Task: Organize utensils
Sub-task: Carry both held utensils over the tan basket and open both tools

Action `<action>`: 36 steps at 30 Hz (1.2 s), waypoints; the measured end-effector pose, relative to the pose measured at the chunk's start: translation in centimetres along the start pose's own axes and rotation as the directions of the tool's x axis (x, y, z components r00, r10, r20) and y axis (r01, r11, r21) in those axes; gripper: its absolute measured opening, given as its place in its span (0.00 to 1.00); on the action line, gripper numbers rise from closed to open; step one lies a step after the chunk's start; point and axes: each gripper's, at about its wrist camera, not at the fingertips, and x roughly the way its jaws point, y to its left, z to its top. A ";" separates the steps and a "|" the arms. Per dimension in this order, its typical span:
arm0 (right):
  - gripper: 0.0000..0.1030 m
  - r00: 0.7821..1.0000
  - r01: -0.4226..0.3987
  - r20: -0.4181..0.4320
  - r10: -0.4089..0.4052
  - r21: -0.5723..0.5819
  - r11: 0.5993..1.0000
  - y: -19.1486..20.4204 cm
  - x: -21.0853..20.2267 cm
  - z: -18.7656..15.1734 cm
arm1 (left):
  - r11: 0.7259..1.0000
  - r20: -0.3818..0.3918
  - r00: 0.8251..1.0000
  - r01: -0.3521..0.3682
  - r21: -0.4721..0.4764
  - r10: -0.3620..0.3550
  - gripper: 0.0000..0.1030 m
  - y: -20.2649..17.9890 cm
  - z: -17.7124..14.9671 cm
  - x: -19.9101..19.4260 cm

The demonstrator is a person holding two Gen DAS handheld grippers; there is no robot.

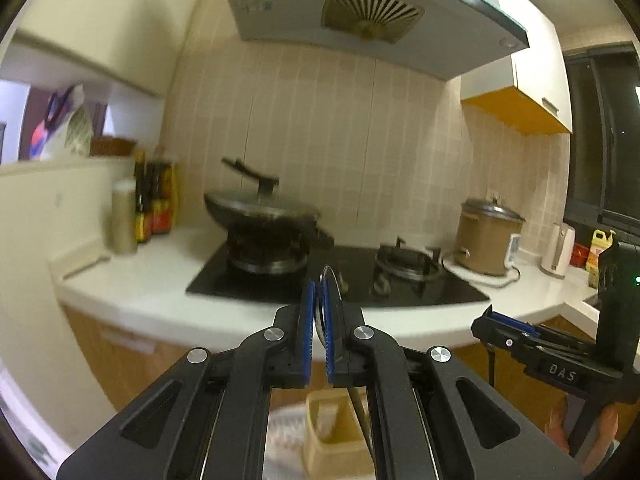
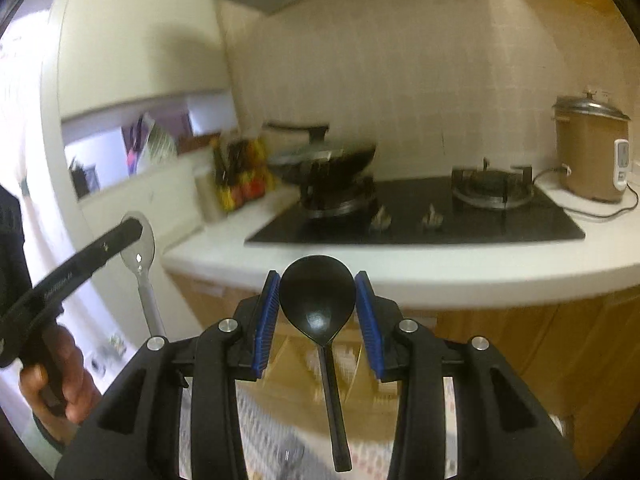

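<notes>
Left wrist view. Left gripper [image 1: 318, 312]: blue pads drawn close together, clamped on the bowl of a metal spoon [image 1: 329, 280], seen edge-on as a thin rim rising above the fingertips. Its handle is mostly hidden behind the right finger; a dark sliver shows below. Under the gripper, blurred: a tan utensil holder [image 1: 332, 432], cut off by the frame's lower edge, contents unreadable. Beyond the pads: black cooktop [image 1: 340, 280] set in a white counter [image 1: 160, 284]. On the cooktop's left burner, a lidded wok [image 1: 260, 208]. Left of the cooktop, sauce bottles [image 1: 156, 200], labels illegible. Right of the cooktop, a tan rice cooker [image 1: 486, 236]. Right gripper [image 1: 516, 332] enters from the right edge, seen side-on; its jaw state and load cannot be told here.

Right wrist view. Right gripper [image 2: 318, 312]: pads set apart, closed on the sides of a black spoon [image 2: 318, 300], bowl facing the camera, handle running down toward the lens, in front of the cooktop [image 2: 440, 220]. The metal spoon [image 2: 140, 248] shows face-on at left of the cooktop, with its full handle, which the other view hides. Left gripper [image 2: 132, 226] covers the bowl's upper edge. A left hand [image 2: 60, 384] grips its handle, partly cut off. Floor below is blurred.
</notes>
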 end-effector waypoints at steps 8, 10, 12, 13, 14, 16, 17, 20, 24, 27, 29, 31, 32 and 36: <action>0.34 0.996 0.026 0.081 -0.025 -0.012 1.000 -2.3 4.5 0.4 | 0.991 0.036 0.999 -0.042 0.124 0.038 0.02 -1.9 -1.2 5.2; 0.34 0.997 0.009 0.079 -0.008 -0.010 1.000 -2.9 5.4 -0.1 | 0.988 0.040 0.998 -0.054 0.147 0.049 0.02 -2.1 -1.9 6.1; 0.34 0.997 -0.009 0.079 0.010 -0.014 1.000 -3.4 5.9 -0.7 | 0.984 0.040 0.998 -0.062 0.165 0.057 0.02 -2.3 -2.8 7.0; 0.34 0.997 -0.011 0.078 0.012 -0.014 1.000 -3.7 6.2 -1.0 | 0.983 0.042 0.997 -0.070 0.172 0.063 0.02 -2.3 -3.2 7.3; 0.34 0.997 -0.013 0.082 0.014 -0.014 1.000 -3.9 6.3 -1.4 | 0.981 0.043 0.997 -0.074 0.177 0.067 0.02 -2.4 -3.7 7.6; 0.34 0.996 -0.009 0.086 0.011 -0.018 1.000 -4.1 6.6 -1.9 | 0.981 0.039 0.997 -0.077 0.177 0.071 0.02 -2.3 -4.4 8.1; 0.34 0.997 -0.009 0.082 0.011 -0.020 1.000 -4.3 6.9 -2.1 | 0.982 0.037 0.997 -0.079 0.174 0.073 0.02 -2.3 -4.7 8.3; 0.34 0.997 -0.021 0.069 0.022 -0.015 1.000 -4.6 7.3 -2.7 | 0.983 0.028 0.997 -0.075 0.170 0.071 0.03 -2.2 -5.4 8.8; 0.35 0.998 -0.019 0.056 0.020 -0.017 1.000 -4.8 7.4 -3.4 | 0.980 0.010 0.997 -0.072 0.186 0.072 0.03 -2.1 -6.4 9.0; 0.35 0.999 -0.019 0.045 0.019 -0.004 1.000 -5.0 7.2 -3.8 | 0.982 -0.007 0.998 -0.059 0.177 0.061 0.07 -2.0 -6.7 8.9; 0.35 0.999 -0.023 0.040 0.022 0.008 1.000 -5.2 6.8 -3.9 | 0.983 -0.009 0.998 -0.058 0.173 0.061 0.13 -2.0 -6.7 8.6; 0.42 0.999 -0.015 0.042 0.015 0.013 1.000 -5.3 6.4 -3.8 | 0.984 -0.011 0.998 -0.051 0.173 0.054 0.21 -2.0 -6.7 8.2; 0.45 0.999 -0.008 0.047 0.007 0.020 1.000 -5.4 5.9 -3.9 | 0.984 -0.011 0.999 -0.050 0.172 0.052 0.22 -2.1 -6.7 8.0; 0.46 0.999 -0.013 0.040 0.011 0.035 0.999 -5.4 4.5 -3.6 | 0.984 -0.008 0.999 -0.050 0.172 0.052 0.23 -2.2 -6.3 6.8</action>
